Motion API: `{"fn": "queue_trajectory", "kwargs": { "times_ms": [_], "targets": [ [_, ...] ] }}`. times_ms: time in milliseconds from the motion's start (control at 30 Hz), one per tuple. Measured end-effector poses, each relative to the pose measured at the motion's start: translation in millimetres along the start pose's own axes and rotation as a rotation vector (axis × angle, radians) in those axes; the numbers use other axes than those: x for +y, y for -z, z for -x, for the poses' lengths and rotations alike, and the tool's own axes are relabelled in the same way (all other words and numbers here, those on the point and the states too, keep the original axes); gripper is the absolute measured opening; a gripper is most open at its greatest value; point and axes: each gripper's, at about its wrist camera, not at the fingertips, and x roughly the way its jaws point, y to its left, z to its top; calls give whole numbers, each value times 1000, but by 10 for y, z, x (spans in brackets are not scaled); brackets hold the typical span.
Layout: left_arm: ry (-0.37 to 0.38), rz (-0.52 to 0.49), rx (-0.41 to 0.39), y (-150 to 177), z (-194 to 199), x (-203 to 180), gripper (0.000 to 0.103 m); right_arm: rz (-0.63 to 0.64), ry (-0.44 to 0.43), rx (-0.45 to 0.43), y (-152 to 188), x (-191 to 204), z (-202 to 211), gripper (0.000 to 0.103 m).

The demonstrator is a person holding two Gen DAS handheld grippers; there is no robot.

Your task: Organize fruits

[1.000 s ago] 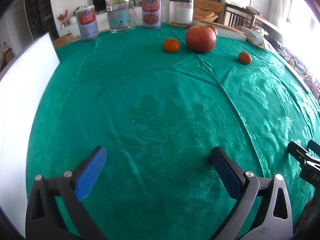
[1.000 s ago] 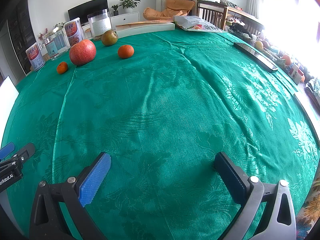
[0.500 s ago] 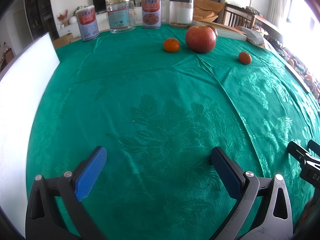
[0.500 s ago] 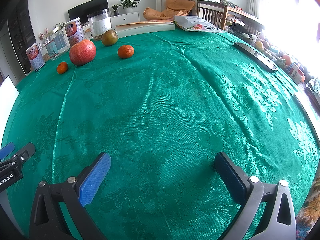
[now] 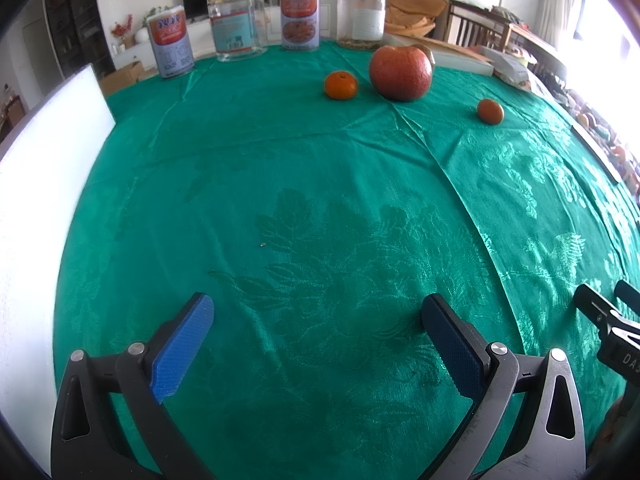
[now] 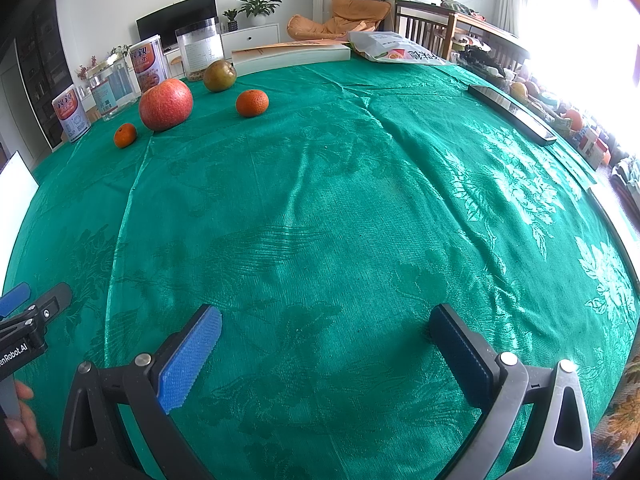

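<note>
A big red fruit (image 5: 401, 73) (image 6: 165, 104) sits at the far side of the green tablecloth (image 5: 320, 200). One small orange (image 5: 340, 85) (image 6: 125, 135) lies to its left, another orange (image 5: 490, 111) (image 6: 251, 103) to its right. A brownish-green fruit (image 6: 219, 75) rests behind them; in the left wrist view only its edge peeks out behind the red fruit. My left gripper (image 5: 318, 316) is open and empty above the near cloth, far from the fruits. My right gripper (image 6: 328, 326) is open and empty too, beside the left one.
Tins (image 5: 170, 48) (image 5: 300, 16) and clear jars (image 5: 237, 22) (image 5: 361, 18) line the far edge. A white board (image 5: 44, 160) stands along the left. A flat box (image 6: 290, 56), a snack bag (image 6: 396, 53) and a dark remote-like bar (image 6: 512, 114) lie far right.
</note>
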Motion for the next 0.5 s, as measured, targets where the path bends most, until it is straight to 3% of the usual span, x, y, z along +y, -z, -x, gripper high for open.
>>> {"fn": "queue_trajectory", "kwargs": {
  "times_ms": [67,200,333,500],
  "targets": [
    [52,20,33,-240,-13,14,102,0,0,0,-1,0,0,103],
    [134,-15,-38,-896,-90,-22,102,0,0,0,-2,1,0,103],
    [113,-81,-60,-1367,-515,-72,101,1,-1,0,0,-1,2,103],
    [111,-59,-61,-1560,-846,13,100,0,0,0,-4,3,0,103]
  ]
}}
